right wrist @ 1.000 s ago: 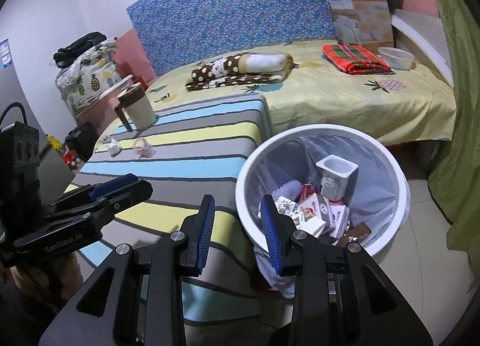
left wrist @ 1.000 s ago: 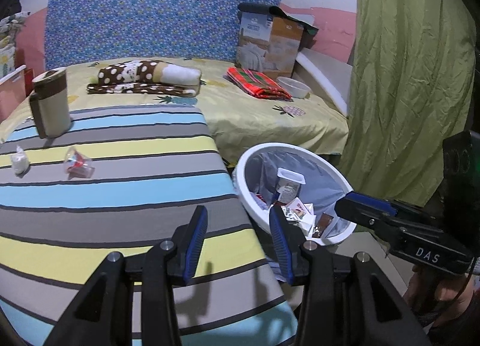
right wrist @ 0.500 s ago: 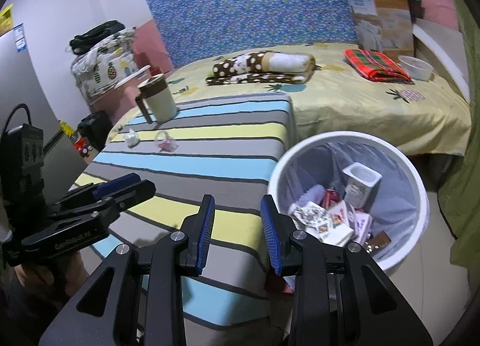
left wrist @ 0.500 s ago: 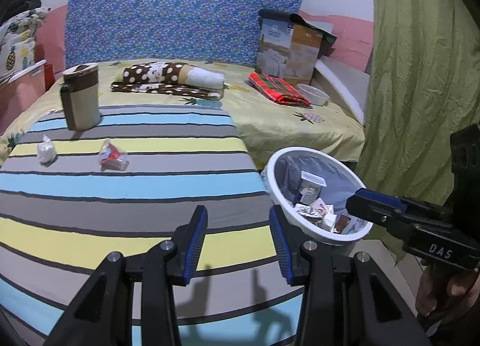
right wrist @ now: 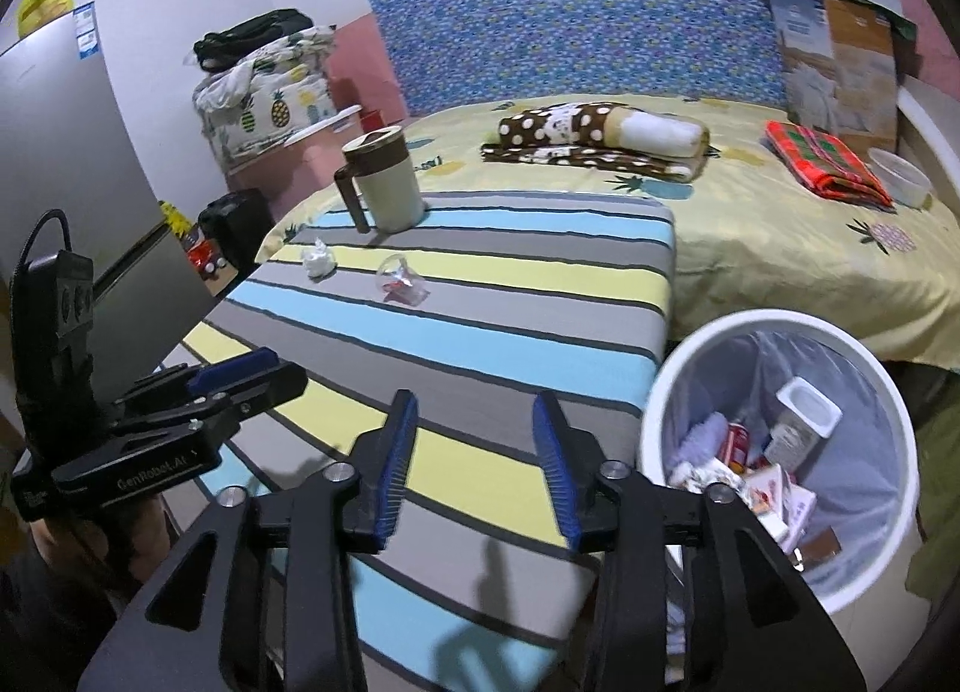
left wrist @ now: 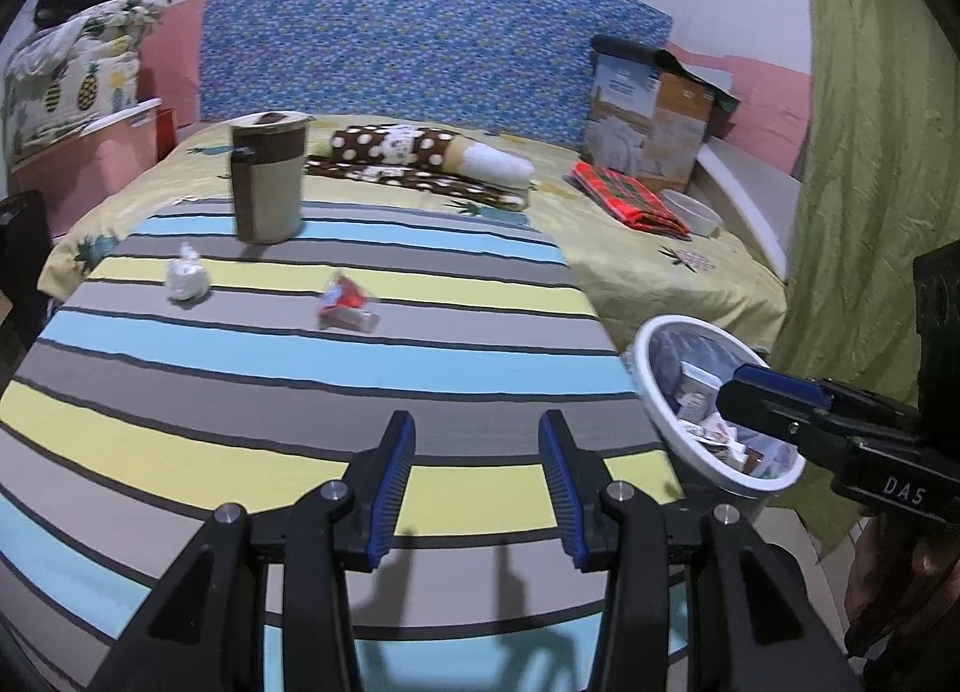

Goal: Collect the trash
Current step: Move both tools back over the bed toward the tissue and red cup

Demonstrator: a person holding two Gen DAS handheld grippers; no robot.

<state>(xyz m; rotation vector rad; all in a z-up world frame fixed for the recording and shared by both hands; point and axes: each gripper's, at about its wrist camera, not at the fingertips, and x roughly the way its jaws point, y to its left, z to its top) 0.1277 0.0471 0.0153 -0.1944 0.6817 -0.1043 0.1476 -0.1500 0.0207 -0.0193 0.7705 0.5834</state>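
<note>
From the left wrist, the left tool [left wrist: 477, 476] hung open and empty over the striped tabletop [left wrist: 300, 368]. A crumpled tissue [left wrist: 186, 279] and a clear wrapper [left wrist: 347, 305] lay ahead, short of the mug [left wrist: 267, 176]. The bin [left wrist: 708, 404] sat to its right, partly hidden by the right tool [left wrist: 774, 392].

From the right wrist, the right tool [right wrist: 474, 470] was also open and empty. Only here did the bin [right wrist: 780, 452] show its full contents, just right, with the left tool [right wrist: 240, 380] to the left.
</note>
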